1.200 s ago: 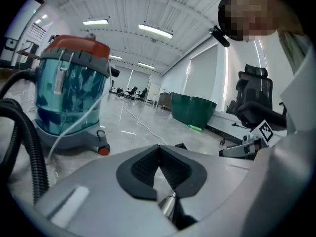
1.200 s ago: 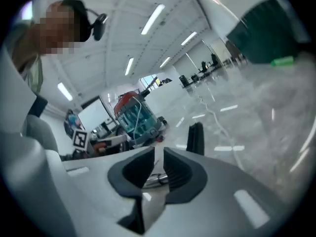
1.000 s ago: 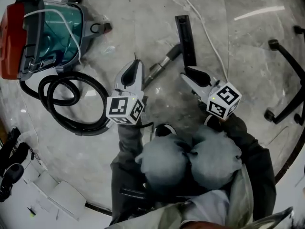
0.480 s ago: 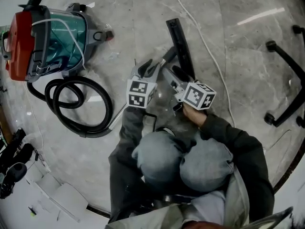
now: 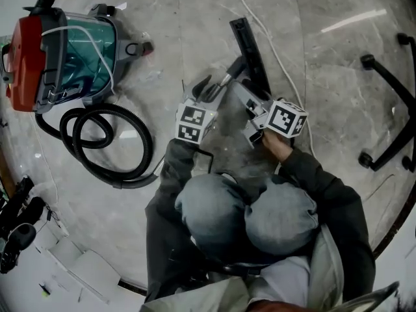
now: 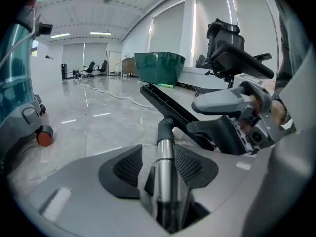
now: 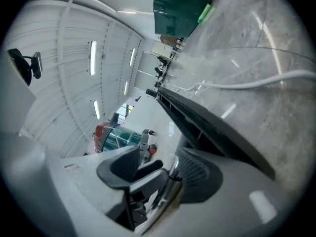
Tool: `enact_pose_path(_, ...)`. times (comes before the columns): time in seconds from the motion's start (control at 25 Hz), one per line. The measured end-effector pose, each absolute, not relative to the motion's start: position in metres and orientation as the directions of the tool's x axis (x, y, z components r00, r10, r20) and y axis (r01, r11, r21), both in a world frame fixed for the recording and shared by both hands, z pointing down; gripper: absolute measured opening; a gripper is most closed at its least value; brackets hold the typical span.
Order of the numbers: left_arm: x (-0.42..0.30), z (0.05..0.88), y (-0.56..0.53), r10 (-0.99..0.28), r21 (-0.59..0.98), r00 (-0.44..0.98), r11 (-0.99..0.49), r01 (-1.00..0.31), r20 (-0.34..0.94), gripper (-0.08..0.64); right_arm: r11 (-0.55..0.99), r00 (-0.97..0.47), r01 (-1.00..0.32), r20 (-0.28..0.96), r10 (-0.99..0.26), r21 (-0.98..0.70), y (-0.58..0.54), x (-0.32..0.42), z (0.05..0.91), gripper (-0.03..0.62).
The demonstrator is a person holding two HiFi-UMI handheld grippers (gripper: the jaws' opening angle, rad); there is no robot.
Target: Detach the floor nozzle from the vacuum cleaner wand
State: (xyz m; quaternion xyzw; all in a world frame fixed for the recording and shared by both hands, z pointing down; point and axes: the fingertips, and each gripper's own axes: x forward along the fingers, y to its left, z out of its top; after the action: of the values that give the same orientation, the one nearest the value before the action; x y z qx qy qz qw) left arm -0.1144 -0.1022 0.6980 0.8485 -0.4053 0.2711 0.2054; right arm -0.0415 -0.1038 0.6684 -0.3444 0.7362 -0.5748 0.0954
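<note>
The metal wand point(image 5: 224, 82) lies on the marble floor and ends in the black floor nozzle point(image 5: 250, 52). My left gripper point(image 5: 207, 88) straddles the wand point(image 6: 165, 181), which runs between its pads point(image 6: 126, 164). Its jaws have just been opening, and a gap shows at the left pad. My right gripper point(image 5: 242, 91) comes in from the right at the nozzle's neck. It stands open, with the wand point(image 7: 172, 179) and a left finger between its wide jaws. The left gripper view shows the right gripper point(image 6: 193, 116) beside the nozzle point(image 6: 170, 105).
The red and teal vacuum body point(image 5: 62, 47) sits at upper left, its black hose point(image 5: 104, 142) coiled below it. A white cable point(image 5: 276, 54) runs past the nozzle. A black chair base point(image 5: 390, 109) stands at right. A green bin point(image 6: 159, 67) is further off.
Both grippers have come down and forward onto the wand. The left jaws have opened around the wand. The right gripper has rolled, opened and moved in at the nozzle's neck.
</note>
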Motion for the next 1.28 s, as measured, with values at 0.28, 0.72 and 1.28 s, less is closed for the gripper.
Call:
enact_pose_path(0.28,-0.100,0.724,-0.070,-0.385,-0.043,0.429,-0.783,-0.621,0.817,0.279,0.161,-0.796,-0.380,0.233,-0.558,-0.911,-0.109,-0.034,0.663,0.244)
enact_pose_path(0.72,-0.122,0.748,-0.086,-0.378,0.059,0.396,-0.657,-0.751,0.837,0.462,0.133,-0.796,-0.393,0.264,-0.544,-0.910,-0.106,-0.050,0.680,0.244)
enact_pose_path(1.28,-0.121,0.734,-0.082,-0.409,0.102,0.422,-0.610,-0.786,0.809,0.252,0.077,-0.711,-0.541,0.407,-0.573,-0.838,-0.115,-0.061,0.689,0.244)
